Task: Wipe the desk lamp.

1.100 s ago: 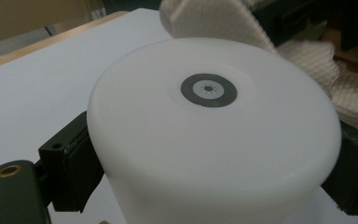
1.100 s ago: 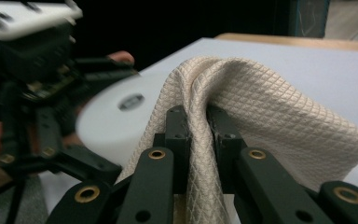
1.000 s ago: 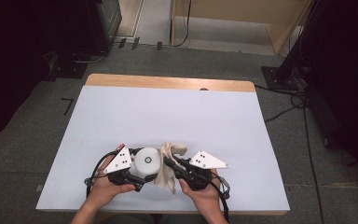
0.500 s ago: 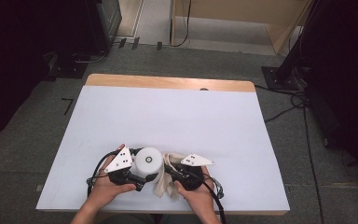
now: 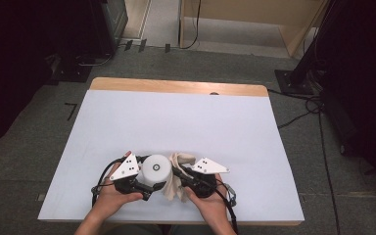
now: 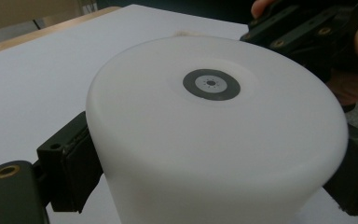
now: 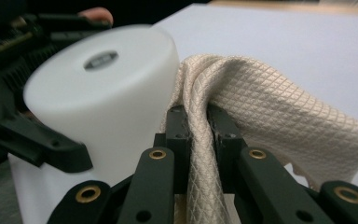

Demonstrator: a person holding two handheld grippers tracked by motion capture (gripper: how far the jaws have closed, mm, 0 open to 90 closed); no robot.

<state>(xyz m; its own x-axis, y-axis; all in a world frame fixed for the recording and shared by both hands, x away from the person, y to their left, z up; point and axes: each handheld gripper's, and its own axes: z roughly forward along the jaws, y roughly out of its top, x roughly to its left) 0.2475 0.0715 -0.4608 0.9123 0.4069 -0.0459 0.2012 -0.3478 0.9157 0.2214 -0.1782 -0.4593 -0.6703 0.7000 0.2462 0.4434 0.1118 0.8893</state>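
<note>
— Near the front edge of the table [image 5: 127,112]: white tub [image 5: 156,169] clamped by left gripper [image 5: 149,188], barely moved since before?

— Yes. Cloth [image 5: 178,161] pinched tight in right gripper [image 5: 176,172], now drawn closer against the tub's side.

— Anything hidden?

— Tub's base, cut off in left gripper view; cloth's lower end, behind the jaws.

— Room?

— Plenty ahead and to both sides; little toward the front edge.
</note>
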